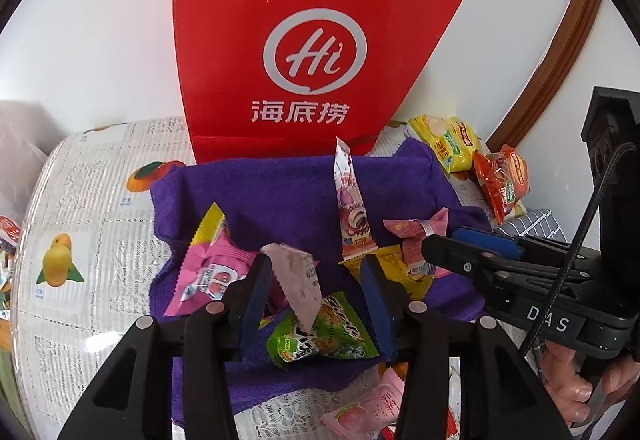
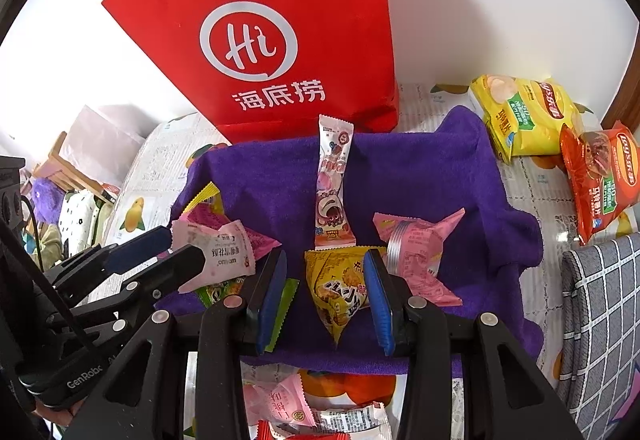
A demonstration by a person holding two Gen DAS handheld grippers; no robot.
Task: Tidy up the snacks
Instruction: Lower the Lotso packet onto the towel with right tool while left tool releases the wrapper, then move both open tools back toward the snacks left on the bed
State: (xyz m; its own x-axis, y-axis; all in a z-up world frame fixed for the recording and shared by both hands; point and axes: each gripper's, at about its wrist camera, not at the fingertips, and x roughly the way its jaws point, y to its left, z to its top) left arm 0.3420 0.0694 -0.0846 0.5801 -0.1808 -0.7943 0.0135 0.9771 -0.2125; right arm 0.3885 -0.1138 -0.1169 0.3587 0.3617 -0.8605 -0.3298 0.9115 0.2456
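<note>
Crowding purple towel [image 2: 420, 176] edges: snack packets [image 2: 340, 288]

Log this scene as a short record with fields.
surface: purple towel
behind towel: red paper bag
left gripper: open, pale pink packet between its jaws
right gripper: open, yellow packet between its jaws
towel centre: long stick packet
off towel, right side: yellow chip bag, red chip bag

Left hand-held gripper [image 1: 312, 296], right hand-held gripper [image 2: 326, 292]: jaws parted.
</note>
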